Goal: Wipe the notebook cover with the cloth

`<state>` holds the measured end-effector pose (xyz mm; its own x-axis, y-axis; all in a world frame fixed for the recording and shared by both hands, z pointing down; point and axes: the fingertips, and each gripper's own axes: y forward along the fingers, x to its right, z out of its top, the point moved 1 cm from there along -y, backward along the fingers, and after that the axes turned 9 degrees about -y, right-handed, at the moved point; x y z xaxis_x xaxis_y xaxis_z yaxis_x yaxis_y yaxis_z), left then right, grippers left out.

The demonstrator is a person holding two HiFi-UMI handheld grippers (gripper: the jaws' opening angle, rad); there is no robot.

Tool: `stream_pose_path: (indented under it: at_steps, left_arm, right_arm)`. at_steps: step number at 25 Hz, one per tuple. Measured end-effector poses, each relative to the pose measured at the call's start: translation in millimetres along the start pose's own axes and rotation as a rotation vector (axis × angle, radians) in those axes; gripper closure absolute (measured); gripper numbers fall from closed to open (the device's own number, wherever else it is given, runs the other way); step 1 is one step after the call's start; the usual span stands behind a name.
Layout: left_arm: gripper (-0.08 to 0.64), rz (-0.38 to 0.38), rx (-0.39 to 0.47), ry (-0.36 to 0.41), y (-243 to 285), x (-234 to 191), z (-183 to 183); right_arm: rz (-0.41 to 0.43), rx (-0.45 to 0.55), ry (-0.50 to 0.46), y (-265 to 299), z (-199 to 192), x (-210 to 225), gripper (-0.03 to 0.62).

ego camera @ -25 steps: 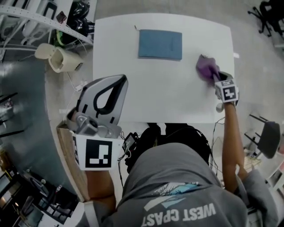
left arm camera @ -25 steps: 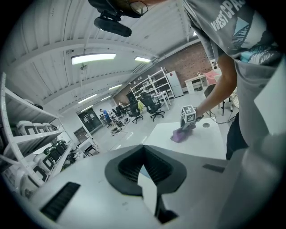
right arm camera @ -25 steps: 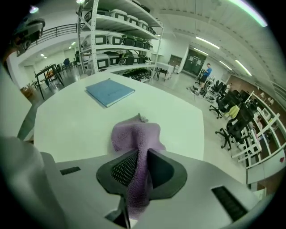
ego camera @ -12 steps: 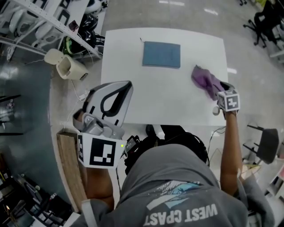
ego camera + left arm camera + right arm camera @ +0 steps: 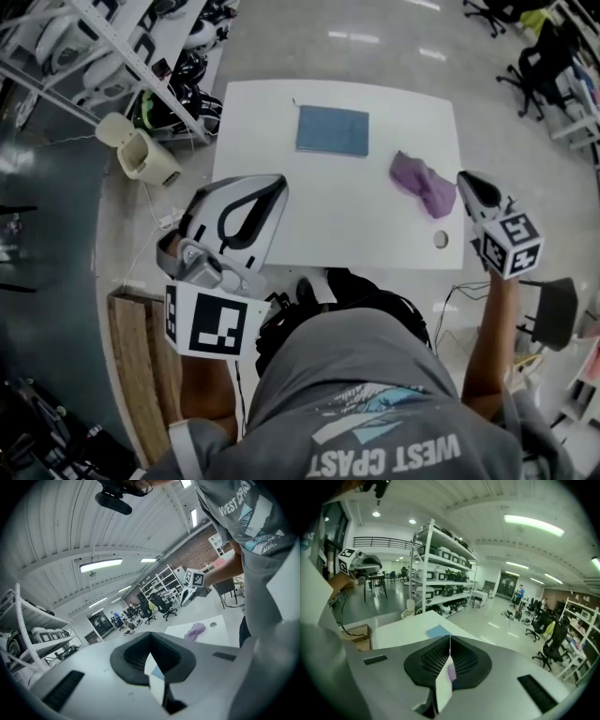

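- Two claws are in view, both pressed together and holding nothing. The left gripper [image 5: 274, 185] hangs over the near-left edge of the table [image 5: 328, 211], and its own view shows the tips meeting on air.
- The right gripper [image 5: 465, 180] has just been closing its jaws. Nothing is between them; the slit below the tips shows only tabletop and a scrap of purple.
- The cloth [image 5: 422, 185] lies loose and crumpled on the table, free of either claw. It is at about nine o'clock from the right gripper's tip and just beside it in the head view, with its long axis running ten to four.
- The notebook [image 5: 333, 130] lies flat and closed on the table's twelve o'clock side, long axis nine to three. It is at about ten o'clock from the cloth and apart from it.
- The right hand is by far the nearer to the cloth. The left gripper has the notebook at roughly one o'clock, well apart.
- A cloth lying beside the cover fits one not yet carried onto it, or one laid aside after the rubbing. Nothing on the cover decides between them.
- The relation that matters is that the cloth sits roughly between the right claw and the notebook, on a line toward ten o'clock.
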<state>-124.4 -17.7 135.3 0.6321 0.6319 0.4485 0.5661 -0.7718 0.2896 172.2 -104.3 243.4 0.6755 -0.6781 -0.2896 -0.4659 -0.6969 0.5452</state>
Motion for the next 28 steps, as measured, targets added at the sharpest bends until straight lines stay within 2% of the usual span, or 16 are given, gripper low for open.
stream_pose_path:
  at_steps: [5, 12, 16, 20, 28]
  left_arm:
    - [0.561, -0.003, 0.051, 0.002, -13.4, 12.2, 12.3]
    - [0.560, -0.005, 0.062, 0.047, -29.9, 20.1, 25.9]
    - [0.560, -0.006, 0.061, 0.054, -36.3, 22.7, 24.6]
    - [0.560, -0.007, 0.062, 0.053, -42.2, 25.5, 18.9]
    - [0.560, 0.000, 0.062, 0.043, -42.0, 32.1, 25.9]
  right_arm:
    - [0.058, 0.137, -0.088, -38.2, 73.4, -42.4, 0.561]
    - [0.110, 0.246, -0.196, -73.7, 124.7, -92.2, 0.561]
    - [0.125, 0.243, -0.245, -83.8, 136.1, -113.9, 0.563]
    - [0.128, 0.245, -0.255, -91.6, 141.5, -129.3, 0.563]
    - [0.139, 0.246, -0.261, -104.0, 142.7, -126.7, 0.563]
